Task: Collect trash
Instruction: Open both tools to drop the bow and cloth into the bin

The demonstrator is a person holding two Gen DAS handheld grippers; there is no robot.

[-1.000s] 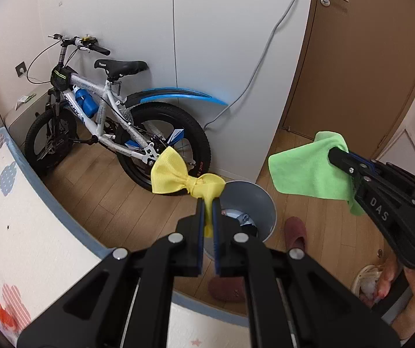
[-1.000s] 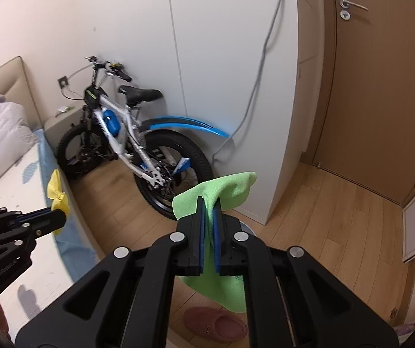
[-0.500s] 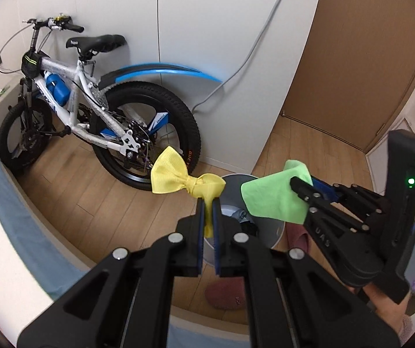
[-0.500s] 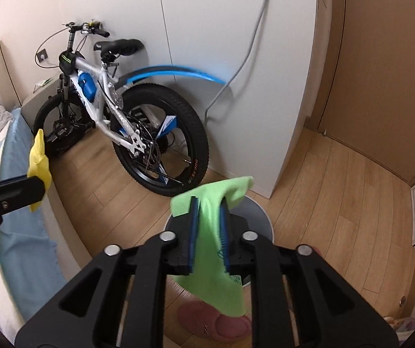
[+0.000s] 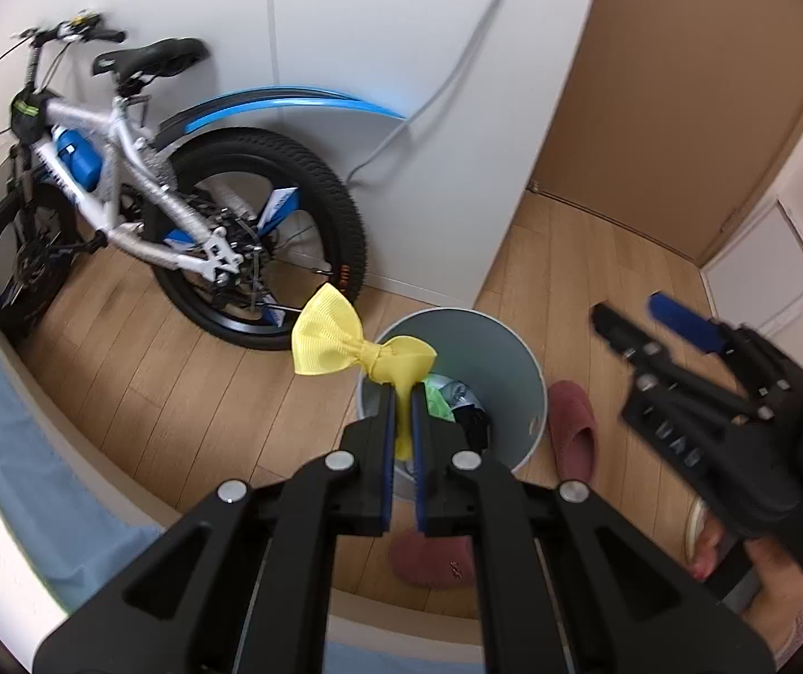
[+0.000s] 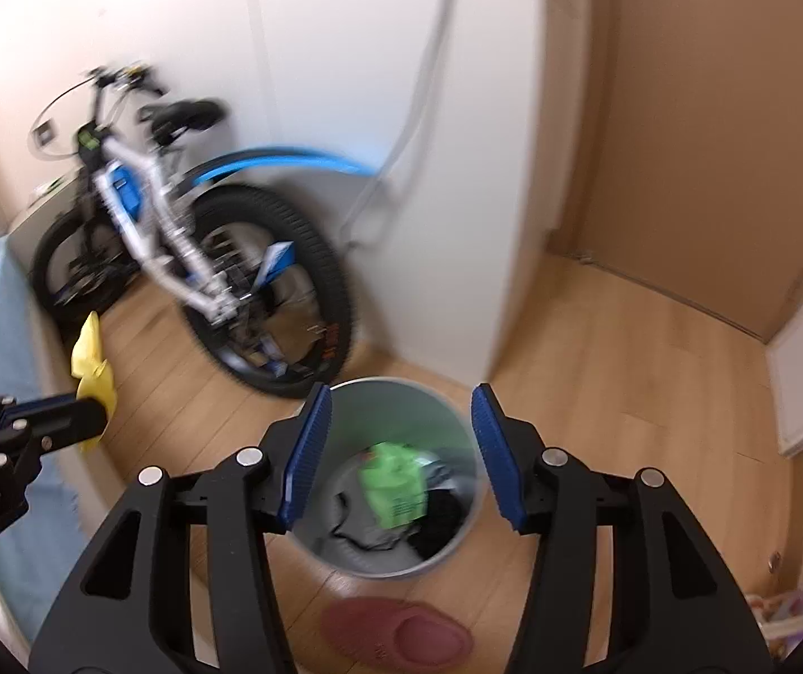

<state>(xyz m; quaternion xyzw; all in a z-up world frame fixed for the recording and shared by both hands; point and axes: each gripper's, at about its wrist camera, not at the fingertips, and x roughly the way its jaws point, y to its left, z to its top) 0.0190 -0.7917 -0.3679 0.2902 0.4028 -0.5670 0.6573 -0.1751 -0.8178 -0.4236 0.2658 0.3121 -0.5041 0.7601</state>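
My left gripper point(image 5: 401, 393) is shut on a yellow ribbon bow point(image 5: 345, 345) and holds it over the near rim of the grey trash bin point(image 5: 514, 359). The bow point(image 6: 91, 359) and left gripper point(image 6: 95, 413) also show at the left of the right wrist view. My right gripper point(image 6: 398, 421) is open and empty above the bin point(image 6: 457, 522). A green cloth point(image 6: 396, 486) lies inside the bin on dark and grey trash; it shows partly in the left wrist view point(image 5: 436, 399). The right gripper point(image 5: 626, 320) appears open to the right of the bin.
A white and blue bicycle point(image 5: 137, 196) leans against the white wardrobe point(image 5: 401, 56) behind the bin. Dark red slippers point(image 5: 573, 427) point(image 6: 396, 637) lie on the wood floor beside the bin. A bed with a blue edge point(image 5: 3, 421) is at the left. A brown door point(image 6: 710, 140) stands at the right.
My right gripper opened and let go of the green cloth, which fell into the bin. Both grippers moved closer over the bin. The left gripper still holds the bow.
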